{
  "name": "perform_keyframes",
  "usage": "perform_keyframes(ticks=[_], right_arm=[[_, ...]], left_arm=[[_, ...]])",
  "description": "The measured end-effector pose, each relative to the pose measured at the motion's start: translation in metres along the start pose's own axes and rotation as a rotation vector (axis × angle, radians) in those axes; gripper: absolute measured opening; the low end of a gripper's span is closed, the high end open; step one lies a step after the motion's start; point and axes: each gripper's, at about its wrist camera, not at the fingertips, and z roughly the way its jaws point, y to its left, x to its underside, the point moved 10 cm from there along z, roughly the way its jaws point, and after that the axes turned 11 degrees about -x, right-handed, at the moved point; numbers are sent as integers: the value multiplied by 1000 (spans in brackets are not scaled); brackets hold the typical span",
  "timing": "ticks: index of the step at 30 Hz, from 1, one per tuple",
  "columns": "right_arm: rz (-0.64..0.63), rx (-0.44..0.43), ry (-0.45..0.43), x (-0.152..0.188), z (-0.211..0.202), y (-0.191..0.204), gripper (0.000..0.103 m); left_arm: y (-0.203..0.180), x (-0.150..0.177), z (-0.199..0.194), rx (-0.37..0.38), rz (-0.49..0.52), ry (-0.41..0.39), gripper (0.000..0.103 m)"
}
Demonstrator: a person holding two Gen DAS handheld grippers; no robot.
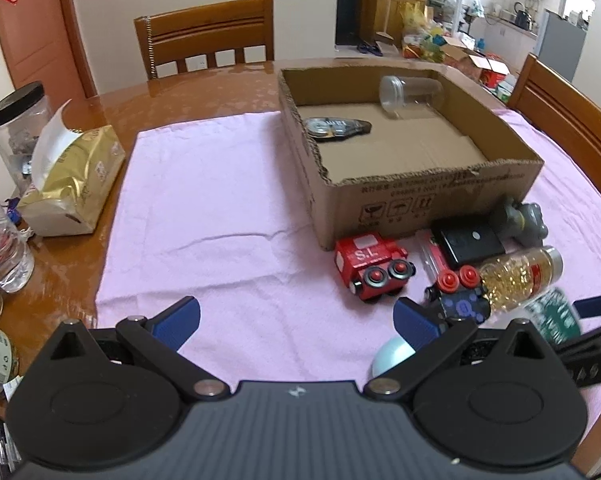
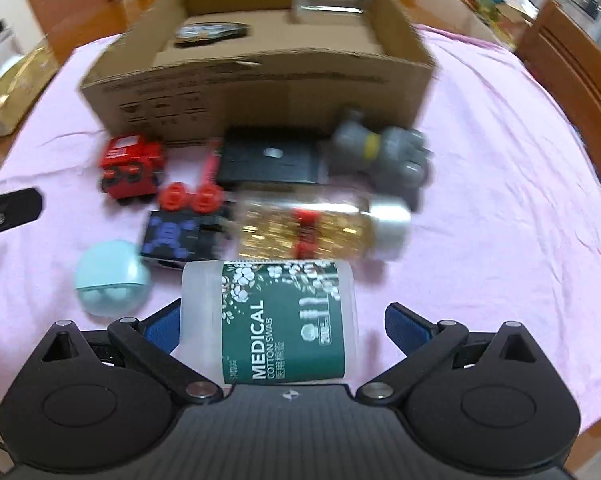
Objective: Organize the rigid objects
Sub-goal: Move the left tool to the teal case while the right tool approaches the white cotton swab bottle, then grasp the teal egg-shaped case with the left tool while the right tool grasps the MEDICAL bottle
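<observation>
The right gripper (image 2: pixel 282 326) stood spread wide around a cotton swab jar (image 2: pixel 278 320) lying between its blue pads, left pad (image 2: pixel 162 326) touching the jar, the right apart. Just beyond lay a gold-filled bottle (image 2: pixel 320 230), a mint round case (image 2: pixel 110 280) and a red toy train (image 2: pixel 130 168), before the cardboard box (image 2: pixel 260 84). The left gripper (image 1: pixel 296 322) hung open, empty, over the pink cloth (image 1: pixel 220 200) on the worktop (image 1: pixel 180 88).

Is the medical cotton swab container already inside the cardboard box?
No, the cotton swab container lies on the pink cloth between the right claw fingers, outside the cardboard box.
</observation>
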Motion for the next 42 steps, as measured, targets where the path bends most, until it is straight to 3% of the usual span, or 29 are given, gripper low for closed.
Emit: perform_keyframes(ticks=[8, 17, 34, 42], right_arm=[[75, 59, 11, 10, -2, -49, 103], [33, 37, 45, 23, 5, -52, 103], [-46, -6, 62, 20, 8, -51, 103], [-83, -18, 26, 23, 6, -50, 103]], left_arm=[[-29, 4, 10, 40, 62, 17, 102], [-14, 11, 50, -114, 135, 68, 102], [-40, 61, 21, 50, 253, 174, 102], [-66, 49, -4, 157, 184, 117, 102]])
